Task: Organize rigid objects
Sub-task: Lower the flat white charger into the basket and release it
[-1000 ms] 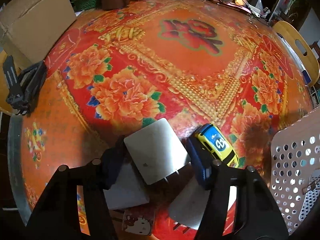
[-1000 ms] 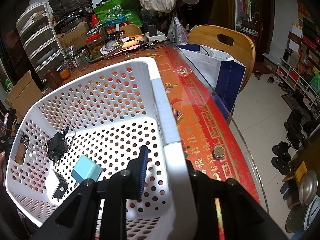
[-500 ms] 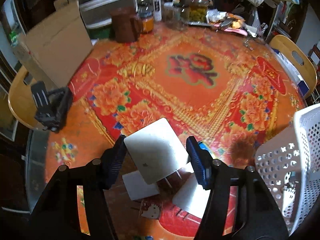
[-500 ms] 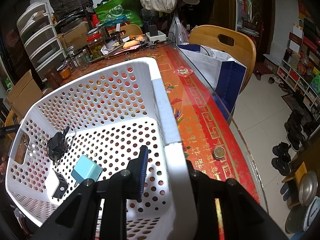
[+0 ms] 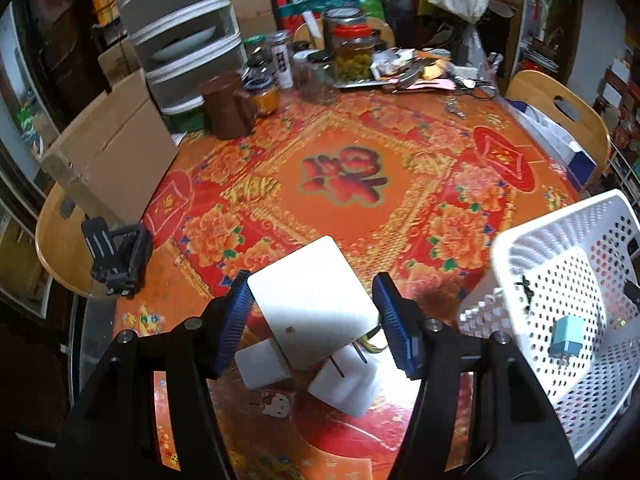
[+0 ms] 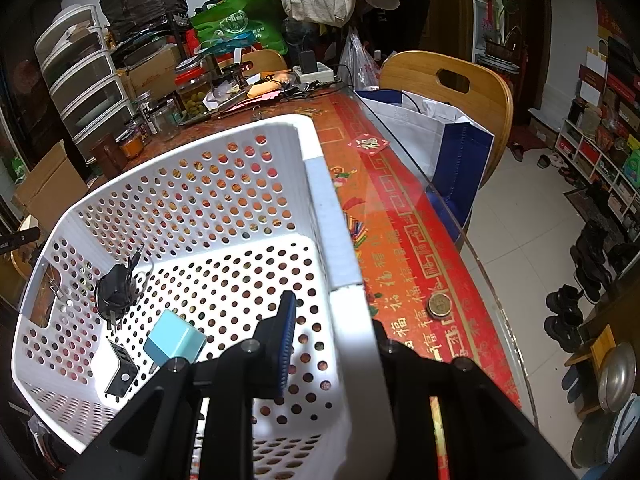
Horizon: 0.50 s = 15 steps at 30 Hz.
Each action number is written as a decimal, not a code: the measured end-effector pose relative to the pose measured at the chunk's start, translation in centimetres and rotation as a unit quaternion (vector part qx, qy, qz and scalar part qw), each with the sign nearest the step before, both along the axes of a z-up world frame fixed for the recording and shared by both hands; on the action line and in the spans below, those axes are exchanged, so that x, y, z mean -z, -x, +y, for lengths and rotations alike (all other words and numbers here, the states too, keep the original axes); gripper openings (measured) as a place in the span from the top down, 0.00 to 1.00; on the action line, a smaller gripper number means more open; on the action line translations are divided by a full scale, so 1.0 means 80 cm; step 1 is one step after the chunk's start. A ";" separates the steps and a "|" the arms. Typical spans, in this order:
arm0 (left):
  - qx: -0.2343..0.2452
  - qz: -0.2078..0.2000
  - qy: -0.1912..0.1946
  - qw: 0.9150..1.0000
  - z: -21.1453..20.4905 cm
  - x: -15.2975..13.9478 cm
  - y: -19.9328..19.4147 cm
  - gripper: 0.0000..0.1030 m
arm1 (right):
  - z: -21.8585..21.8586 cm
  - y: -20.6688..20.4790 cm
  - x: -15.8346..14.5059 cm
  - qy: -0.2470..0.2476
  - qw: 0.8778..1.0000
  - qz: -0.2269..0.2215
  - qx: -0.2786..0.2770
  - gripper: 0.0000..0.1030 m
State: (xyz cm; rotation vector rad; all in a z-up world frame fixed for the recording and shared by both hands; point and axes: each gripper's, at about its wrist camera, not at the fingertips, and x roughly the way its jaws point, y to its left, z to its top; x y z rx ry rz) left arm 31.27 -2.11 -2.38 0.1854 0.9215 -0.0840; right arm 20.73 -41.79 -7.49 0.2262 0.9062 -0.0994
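While our left hand-held gripper [image 5: 312,312] clamps the white charger [image 5: 310,300] above the desk [image 5: 360,208], it could slip before the basket [image 5: 568,280]; our right hand-held gripper [image 6: 332,332] pinches the basket's rim, which could tip.

Basket [image 6: 320,184]: white perforated plastic, smooth, slightly glossy. Charger [image 5: 312,300] at lower centre: white plastic, smooth, with metal prongs. Tabletop [image 5: 400,220]: glossy glass sheet over printed red floral cloth. Box [image 5: 112,160] at left: matt brown cardboard. Chair [image 6: 460,80] at upper right: varnished wood.
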 end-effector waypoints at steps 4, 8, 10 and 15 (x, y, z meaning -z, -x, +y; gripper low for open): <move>0.025 -0.015 -0.005 1.000 -0.032 -0.020 0.018 0.43 | 0.000 0.001 0.001 -0.002 1.000 -0.002 -0.002 0.77; 0.055 -0.026 -0.006 0.998 -0.071 -0.038 0.038 0.43 | -0.001 0.002 0.002 -0.002 1.000 -0.002 -0.002 0.77; 0.070 -0.030 -0.005 0.997 -0.090 -0.044 0.047 0.43 | 0.000 0.002 0.002 -0.002 1.000 -0.002 -0.002 0.77; 0.124 -0.028 -0.024 0.992 -0.157 -0.046 0.071 0.43 | -0.001 0.002 0.003 -0.004 1.000 -0.003 -0.002 0.77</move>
